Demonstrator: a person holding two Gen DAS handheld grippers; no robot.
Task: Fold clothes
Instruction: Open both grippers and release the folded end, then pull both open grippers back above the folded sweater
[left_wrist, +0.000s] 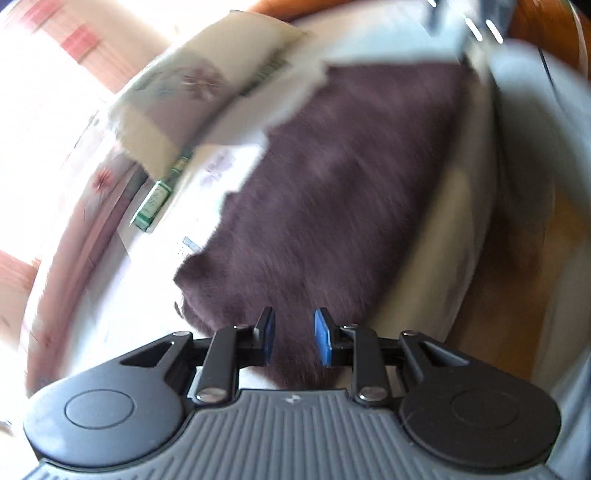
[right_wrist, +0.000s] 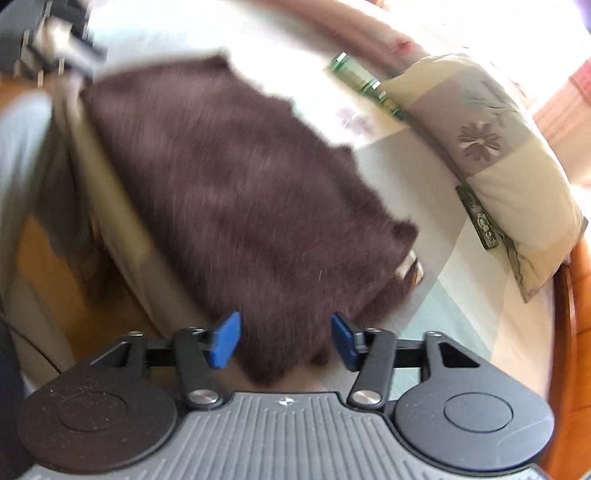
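Note:
A dark brown fuzzy garment (left_wrist: 325, 192) lies spread flat on a pale bedsheet (left_wrist: 122, 295); it also shows in the right wrist view (right_wrist: 236, 192). My left gripper (left_wrist: 294, 339) hovers over one end of the garment, jaws apart with a gap between the blue pads (left_wrist: 322, 338), holding nothing. My right gripper (right_wrist: 284, 341) hovers over the other end of the garment, jaws wide apart and empty. Both views are motion-blurred. The other gripper shows blurred at the far end in the left wrist view (left_wrist: 465, 26) and in the right wrist view (right_wrist: 59, 40).
A beige and grey patchwork pillow (right_wrist: 491, 147) with a flower patch lies on the bed beside the garment, also in the left wrist view (left_wrist: 207, 85). A green box (right_wrist: 365, 86) lies by the pillow. Wooden floor (left_wrist: 517, 295) shows past the bed edge. A wooden bed frame (right_wrist: 572, 332) runs at the right.

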